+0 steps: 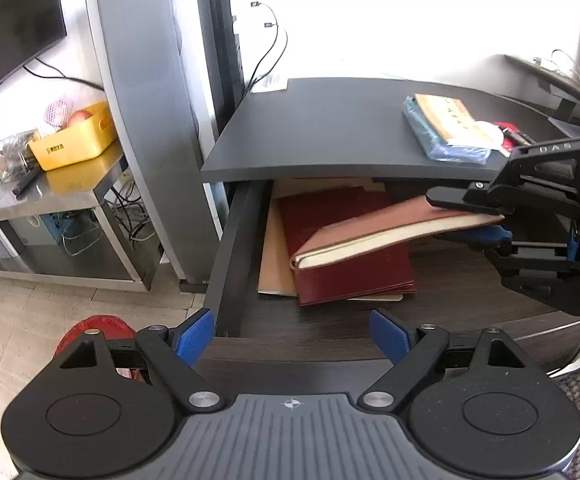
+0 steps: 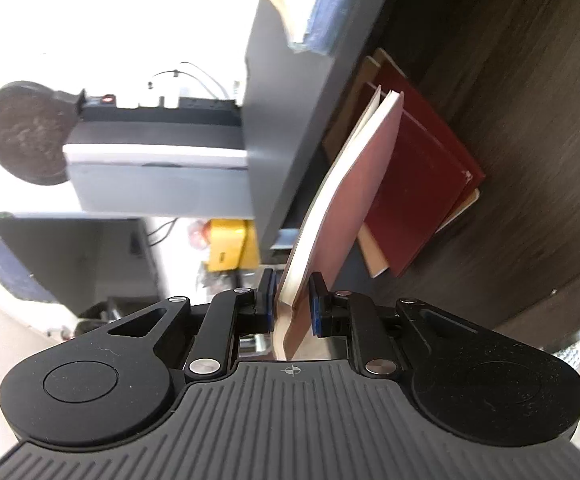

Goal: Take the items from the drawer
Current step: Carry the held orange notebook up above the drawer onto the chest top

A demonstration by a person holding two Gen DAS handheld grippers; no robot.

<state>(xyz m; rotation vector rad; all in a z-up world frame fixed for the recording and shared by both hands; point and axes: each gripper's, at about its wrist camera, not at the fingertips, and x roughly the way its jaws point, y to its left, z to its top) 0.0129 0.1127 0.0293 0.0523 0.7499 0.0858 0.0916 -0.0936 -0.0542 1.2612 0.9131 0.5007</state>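
The dark drawer (image 1: 225, 256) under the desk stands open. In it lie a dark red folder (image 1: 354, 276) on tan and cream papers (image 1: 273, 264). My right gripper (image 1: 466, 216) is shut on a pinkish-brown notebook (image 1: 378, 236) and holds it lifted, tilted, above the folder. In the right wrist view the notebook (image 2: 346, 200) sits between the blue pads of my right gripper (image 2: 293, 300), with the folder (image 2: 418, 184) behind. My left gripper (image 1: 292, 338) is open and empty at the drawer's front edge.
On the desk top (image 1: 330, 132) lie a blue-wrapped pack with a tan book (image 1: 446, 128) and small red items (image 1: 506, 136). A grey panel (image 1: 145, 100) stands left of the desk. A steel side table holds a yellow bin (image 1: 73, 144). Cables hang behind.
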